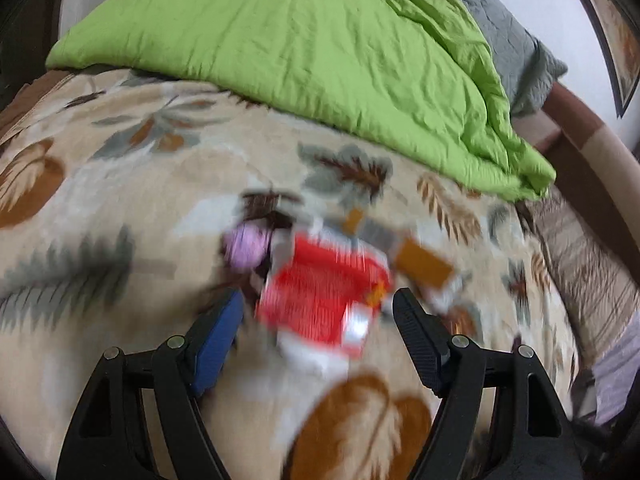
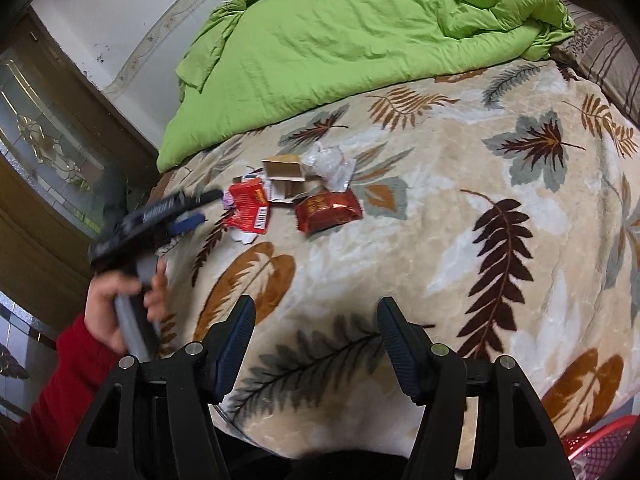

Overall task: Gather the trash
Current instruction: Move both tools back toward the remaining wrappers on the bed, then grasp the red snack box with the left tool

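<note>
Nearest the right wrist camera, the right hand-held gripper (image 2: 316, 344) stands spread over the leaf-print blanket (image 2: 460, 240) with nothing between its fingers, well short of the trash. At far left a hand (image 2: 120, 304) in a red sleeve (image 2: 64, 392) carries the left hand-held gripper (image 2: 204, 206), also spread and empty, its tips just beside the red wrapper (image 2: 248, 210); in its own blurred view that gripper (image 1: 318, 304) brackets the wrapper (image 1: 320, 300) without clear contact. A small lilac scrap (image 1: 245, 246) lies at the wrapper's left edge. Rightward sit a torn carton (image 2: 284, 176), a crumpled clear plastic bag (image 2: 330, 166) and a dark red foil packet (image 2: 328, 210), all close together mid-bed below the green duvet (image 2: 340, 40). All of it looks light and thin. The wrappers are probably slick and limp, so a pinch on a raised or folded edge should hold better than pressing flat into the soft blanket, which will give. The carton is stiffer and can be taken across one open flap. A red mesh basket (image 2: 600, 448) shows at the lower right corner.
</note>
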### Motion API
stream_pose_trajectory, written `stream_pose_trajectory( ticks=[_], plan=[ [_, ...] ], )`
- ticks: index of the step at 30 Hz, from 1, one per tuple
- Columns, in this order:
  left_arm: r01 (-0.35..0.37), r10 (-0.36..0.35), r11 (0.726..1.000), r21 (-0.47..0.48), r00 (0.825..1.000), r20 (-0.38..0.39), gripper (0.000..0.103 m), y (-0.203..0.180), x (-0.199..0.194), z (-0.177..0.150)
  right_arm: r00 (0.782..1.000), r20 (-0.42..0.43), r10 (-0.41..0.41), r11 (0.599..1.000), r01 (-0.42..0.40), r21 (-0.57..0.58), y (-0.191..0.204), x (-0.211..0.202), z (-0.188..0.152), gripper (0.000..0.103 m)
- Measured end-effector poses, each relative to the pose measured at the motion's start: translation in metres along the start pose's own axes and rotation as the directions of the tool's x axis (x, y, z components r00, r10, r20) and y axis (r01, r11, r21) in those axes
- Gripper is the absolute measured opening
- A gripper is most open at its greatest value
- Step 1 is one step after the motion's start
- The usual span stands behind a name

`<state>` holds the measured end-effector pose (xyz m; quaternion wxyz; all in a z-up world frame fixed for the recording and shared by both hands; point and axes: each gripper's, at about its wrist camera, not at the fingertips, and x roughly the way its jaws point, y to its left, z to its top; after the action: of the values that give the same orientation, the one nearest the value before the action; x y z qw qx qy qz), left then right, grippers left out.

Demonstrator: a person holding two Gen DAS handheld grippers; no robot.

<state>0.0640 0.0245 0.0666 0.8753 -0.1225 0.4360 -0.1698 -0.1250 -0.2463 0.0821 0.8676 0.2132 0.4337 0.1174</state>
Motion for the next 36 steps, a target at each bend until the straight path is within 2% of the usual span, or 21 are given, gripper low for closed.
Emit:
stream_pose_trajectory(
  ticks=[2, 4, 6, 8, 11, 16, 17, 20, 24, 27, 30, 36],
  plan=[
    [0.012, -0.012, 1.0, -0.022, 1.0, 0.023, 0.076, 0.002, 0.011, 0.014, 1.0, -0.01, -0.002, 1.0, 0.002, 0.01, -0.006, 0.004, 0.001, 0.068],
    [0.086, -0.084, 0.994, -0.066, 0.996, 0.027, 0.076, 0.007, 0.026, 0.028, 1.0, -0.016, 0.004, 1.0, -0.004, 0.021, -0.01, 0.006, 0.001, 0.068],
    [0.138, -0.14, 0.986, -0.093, 0.99, -0.011, 0.076, 0.01, 0.042, 0.034, 1.0, -0.02, 0.004, 1.0, -0.003, 0.028, -0.013, 0.008, 0.002, 0.068],
    [0.162, -0.166, 0.982, -0.094, 0.985, -0.043, 0.076, 0.01, 0.049, 0.033, 1.0, -0.023, 0.007, 0.999, -0.006, 0.033, -0.016, 0.009, 0.002, 0.068],
    [0.199, -0.202, 0.979, -0.043, 0.975, -0.089, 0.076, 0.001, 0.051, 0.018, 1.0, -0.022, 0.012, 0.999, -0.012, 0.034, -0.018, 0.009, 0.001, 0.068],
    [0.284, -0.262, 0.957, 0.062, 0.936, -0.233, 0.076, -0.02, 0.038, -0.029, 1.0, -0.02, 0.023, 0.999, -0.022, 0.037, -0.019, 0.009, 0.0, 0.068],
    [0.29, -0.262, 0.953, 0.085, 0.932, -0.251, 0.076, -0.024, 0.033, -0.038, 1.0, -0.02, 0.023, 0.999, -0.022, 0.035, -0.019, 0.008, -0.001, 0.068],
    [0.296, -0.258, 0.946, 0.133, 0.934, -0.246, 0.076, -0.031, 0.009, -0.062, 1.0, -0.015, 0.023, 0.999, -0.023, 0.028, -0.019, 0.007, -0.004, 0.068],
    [0.309, -0.296, 0.95, 0.035, 0.933, -0.203, 0.076, -0.02, -0.01, -0.072, 1.0, -0.015, 0.027, 0.999, -0.026, 0.04, -0.02, 0.008, -0.006, 0.068],
    [0.256, -0.246, 0.966, 0.029, 0.951, -0.189, 0.076, -0.009, -0.004, -0.068, 0.999, -0.015, 0.034, 0.998, -0.034, 0.044, -0.018, 0.007, -0.007, 0.068],
    [0.229, -0.222, 0.973, 0.021, 0.959, -0.177, 0.076, -0.004, 0.005, -0.057, 0.999, -0.011, 0.036, 0.999, -0.036, 0.029, -0.014, 0.004, -0.01, 0.068],
    [0.26, -0.25, 0.966, 0.013, 0.942, -0.224, 0.076, -0.002, 0.033, -0.044, 1.0, -0.009, 0.027, 0.999, -0.027, 0.041, -0.018, 0.002, -0.012, 0.068]
  ],
)
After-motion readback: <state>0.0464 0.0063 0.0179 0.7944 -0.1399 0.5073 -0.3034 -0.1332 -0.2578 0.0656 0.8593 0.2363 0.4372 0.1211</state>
